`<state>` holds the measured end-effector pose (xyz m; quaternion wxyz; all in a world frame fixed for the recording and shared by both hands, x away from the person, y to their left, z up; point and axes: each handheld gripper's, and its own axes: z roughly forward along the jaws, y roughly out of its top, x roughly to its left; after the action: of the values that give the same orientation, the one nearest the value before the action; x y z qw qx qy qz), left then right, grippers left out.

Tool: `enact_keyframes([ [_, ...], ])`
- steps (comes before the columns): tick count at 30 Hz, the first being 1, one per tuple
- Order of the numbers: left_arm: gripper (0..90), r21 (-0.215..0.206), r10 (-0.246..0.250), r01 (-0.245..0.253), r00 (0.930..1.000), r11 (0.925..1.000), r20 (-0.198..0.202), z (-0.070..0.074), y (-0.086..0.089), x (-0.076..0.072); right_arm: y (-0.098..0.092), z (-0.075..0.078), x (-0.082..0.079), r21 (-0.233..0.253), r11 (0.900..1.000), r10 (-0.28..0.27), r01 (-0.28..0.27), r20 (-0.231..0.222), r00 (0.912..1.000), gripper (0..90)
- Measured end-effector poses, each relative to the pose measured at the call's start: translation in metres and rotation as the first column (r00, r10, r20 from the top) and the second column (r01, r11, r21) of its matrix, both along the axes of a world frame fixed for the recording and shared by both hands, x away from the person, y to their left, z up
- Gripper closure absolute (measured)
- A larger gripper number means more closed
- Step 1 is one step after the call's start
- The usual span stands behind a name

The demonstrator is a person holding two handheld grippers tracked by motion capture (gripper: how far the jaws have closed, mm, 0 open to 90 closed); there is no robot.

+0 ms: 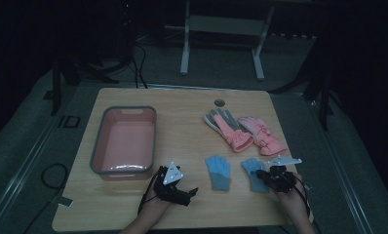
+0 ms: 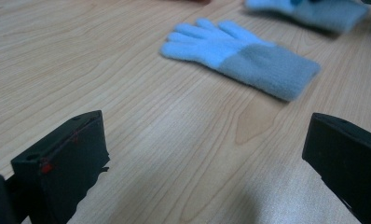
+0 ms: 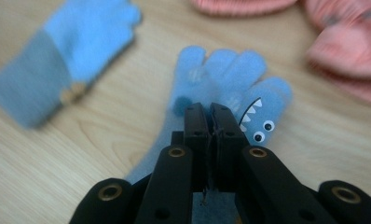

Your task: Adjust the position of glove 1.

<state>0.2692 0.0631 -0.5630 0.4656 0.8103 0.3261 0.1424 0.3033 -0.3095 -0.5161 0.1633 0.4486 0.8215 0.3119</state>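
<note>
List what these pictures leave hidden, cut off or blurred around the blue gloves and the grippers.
- Right gripper: its jaws meet over the face glove; a pinch on the fabric cannot be confirmed.
- That glove's cuff: right gripper view, hidden by the gripper.
- Plain blue glove: blurred there.
- Far glove: left gripper view, cut off by the top edge.

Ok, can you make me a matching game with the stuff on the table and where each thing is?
Things:
1. tub
2. pink gloves
3. blue glove with shark face
4. left gripper

Places or states:
A. far right part of the table
B. jaws wide open, nothing between them
C. left side of the table, empty
D. under the shut right gripper

Pairs: 1-C, 2-A, 3-D, 4-B
</note>
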Motion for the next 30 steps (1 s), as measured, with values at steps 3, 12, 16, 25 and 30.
enact_keyframes([
  [3, 0.1, 0.002, -0.002, 0.002, 1.0000, 1.0000, 0.000, 0.000, 0.000, 0.000, 0.003, 0.018, -0.001, 0.024, 0.999, -0.026, 0.025, 0.026, 0.9993, 86.6],
  [12, 0.1, 0.002, -0.002, 0.002, 1.0000, 1.0000, 0.001, 0.000, 0.000, 0.000, 0.028, 0.060, -0.001, 0.056, 0.998, -0.036, 0.030, 0.102, 0.9942, 86.6],
  [16, 0.1, -0.001, 0.000, 0.000, 1.0000, 1.0000, 0.001, 0.000, 0.000, 0.000, 0.040, 0.064, 0.000, 0.063, 0.998, -0.021, 0.014, 0.105, 0.9942, 86.5],
  [25, 0.1, 0.002, -0.002, 0.002, 1.0000, 1.0000, 0.004, 0.000, 0.000, 0.000, 0.075, 0.059, 0.004, 0.069, 0.996, 0.054, -0.059, 0.081, 0.9953, 86.5],
  [30, 0.1, 0.001, -0.002, 0.002, 1.0000, 1.0000, 0.005, 0.000, 0.000, 0.000, 0.094, 0.052, 0.005, 0.087, 0.991, 0.092, -0.097, 0.059, 0.9940, 86.5],
])
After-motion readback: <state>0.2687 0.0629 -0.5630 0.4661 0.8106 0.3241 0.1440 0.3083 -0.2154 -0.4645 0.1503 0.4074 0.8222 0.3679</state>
